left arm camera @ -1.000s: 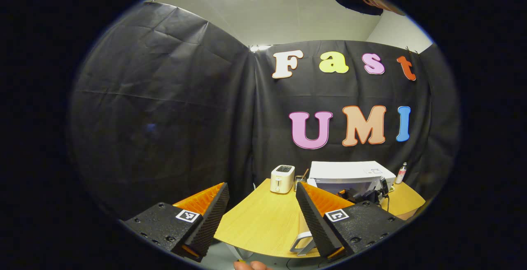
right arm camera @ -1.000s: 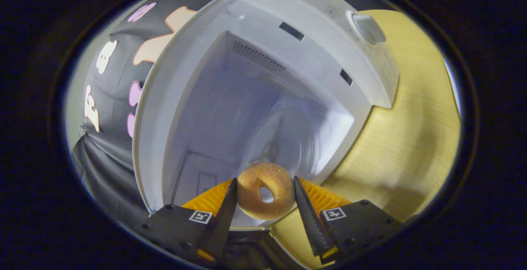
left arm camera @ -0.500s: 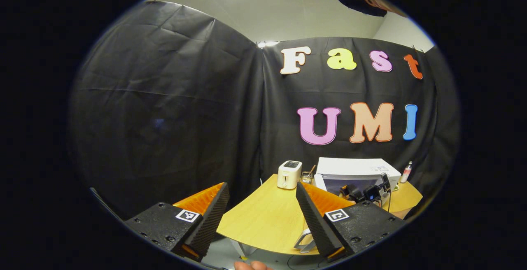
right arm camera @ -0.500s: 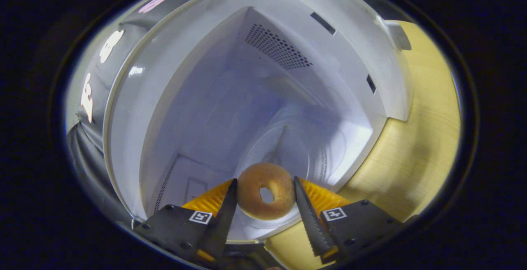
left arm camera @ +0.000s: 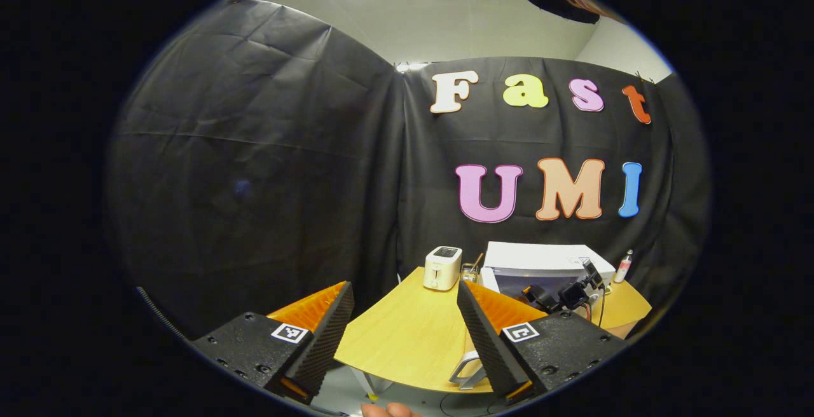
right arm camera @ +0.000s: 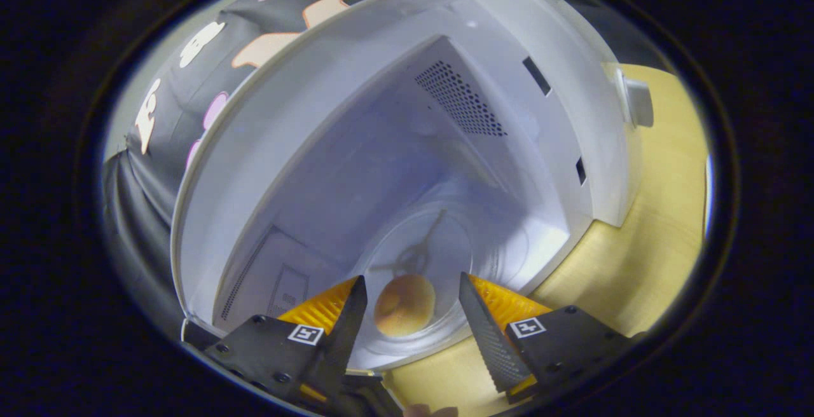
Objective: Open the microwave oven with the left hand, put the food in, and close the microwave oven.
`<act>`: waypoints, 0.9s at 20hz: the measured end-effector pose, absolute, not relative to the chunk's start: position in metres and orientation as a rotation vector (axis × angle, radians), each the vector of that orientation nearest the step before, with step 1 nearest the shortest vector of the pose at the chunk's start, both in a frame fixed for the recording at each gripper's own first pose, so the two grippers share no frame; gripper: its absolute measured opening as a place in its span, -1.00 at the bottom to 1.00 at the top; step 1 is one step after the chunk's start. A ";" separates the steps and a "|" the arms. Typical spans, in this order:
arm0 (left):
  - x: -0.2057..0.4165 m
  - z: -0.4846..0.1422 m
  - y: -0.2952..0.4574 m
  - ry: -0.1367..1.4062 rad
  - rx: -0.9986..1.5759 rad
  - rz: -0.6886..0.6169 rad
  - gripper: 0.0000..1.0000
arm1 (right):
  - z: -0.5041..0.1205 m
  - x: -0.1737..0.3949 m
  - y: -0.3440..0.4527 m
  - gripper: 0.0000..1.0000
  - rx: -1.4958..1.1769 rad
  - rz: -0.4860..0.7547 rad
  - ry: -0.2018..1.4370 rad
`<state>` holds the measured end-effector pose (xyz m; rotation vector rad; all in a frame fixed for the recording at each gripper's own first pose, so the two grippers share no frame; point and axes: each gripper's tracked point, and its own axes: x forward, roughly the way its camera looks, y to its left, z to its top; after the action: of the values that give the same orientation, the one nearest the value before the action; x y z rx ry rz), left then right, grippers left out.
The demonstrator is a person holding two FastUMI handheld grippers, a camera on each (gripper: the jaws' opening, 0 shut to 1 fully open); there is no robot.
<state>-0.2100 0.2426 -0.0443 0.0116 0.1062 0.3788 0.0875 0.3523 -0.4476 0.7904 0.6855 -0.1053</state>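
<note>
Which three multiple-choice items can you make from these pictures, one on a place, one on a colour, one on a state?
1. Where does the doughnut lie?
A. on the glass turntable inside the microwave oven
B. on the table beside the toaster
C. on top of the oven

2. Which colour is the toaster?
A. red
B. cream white
C. black

3. How do the jaws of the right gripper stand?
A. shut on the doughnut
B. open, apart from the doughnut
C. shut on the door

Key: 1 A, it rests on the round plate in the cavity; 2 B, its pale body stands on the table; 3 B, gaps show on both sides.
</note>
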 end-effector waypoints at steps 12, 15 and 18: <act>-0.196 -0.071 0.246 0.092 -0.066 0.342 0.84 | -0.336 0.015 0.280 0.58 0.421 0.233 0.516; -0.189 -0.091 0.251 0.106 -0.120 0.338 0.90 | -0.287 0.009 0.244 0.58 0.301 0.301 0.430; -0.183 -0.125 0.260 0.160 -0.181 0.358 0.91 | -0.240 0.001 0.204 0.59 0.258 0.313 0.367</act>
<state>-0.1826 0.2600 -0.1245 -0.1809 0.1604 0.3576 0.0010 0.2044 -0.2405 0.2583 0.3674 0.3134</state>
